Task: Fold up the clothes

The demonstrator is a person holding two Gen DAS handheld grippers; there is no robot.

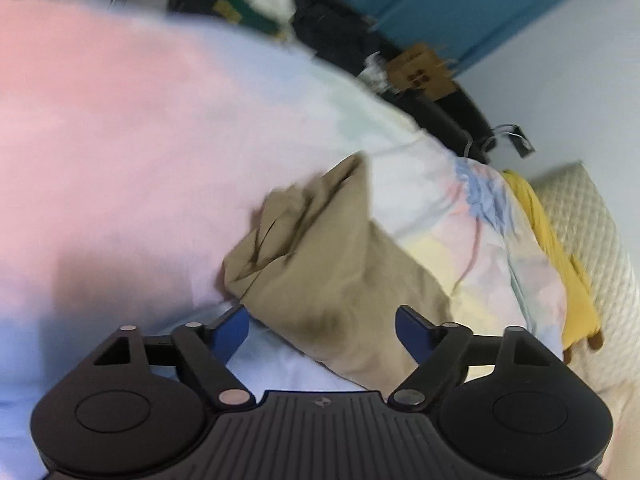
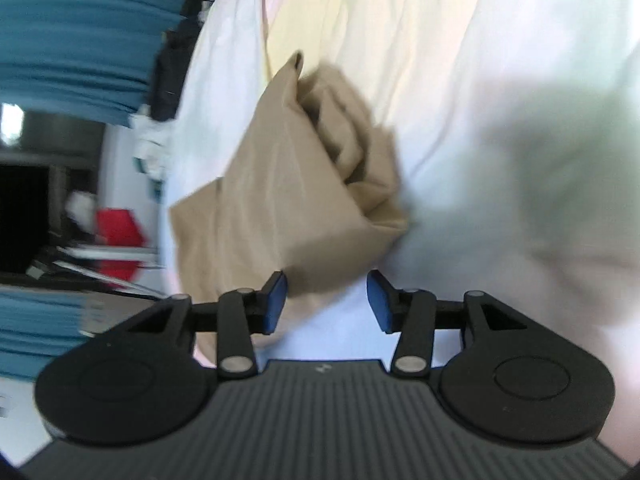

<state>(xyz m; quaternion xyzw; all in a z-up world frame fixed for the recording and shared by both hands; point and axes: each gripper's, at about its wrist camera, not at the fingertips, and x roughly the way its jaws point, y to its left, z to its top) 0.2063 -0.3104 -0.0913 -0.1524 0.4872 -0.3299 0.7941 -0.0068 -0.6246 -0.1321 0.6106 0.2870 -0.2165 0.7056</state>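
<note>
A crumpled tan garment (image 1: pixel 320 256) lies bunched on a pastel bedspread (image 1: pixel 140 140). My left gripper (image 1: pixel 322 330) is open, with its blue pads on either side of the garment's near edge, holding nothing. In the right wrist view the same tan garment (image 2: pixel 288 184) lies on the bedspread (image 2: pixel 480 120), and my right gripper (image 2: pixel 327 302) is open just at the garment's near corner, holding nothing. Both views are blurred.
A yellow cloth (image 1: pixel 556 248) and a quilted cream pillow (image 1: pixel 588 240) lie at the bed's right edge. Dark clothes (image 1: pixel 332 28), a cardboard box (image 1: pixel 424 70) and a blue curtain (image 1: pixel 460 4) are beyond the bed. A red object (image 2: pixel 120 240) stands on the floor to the left.
</note>
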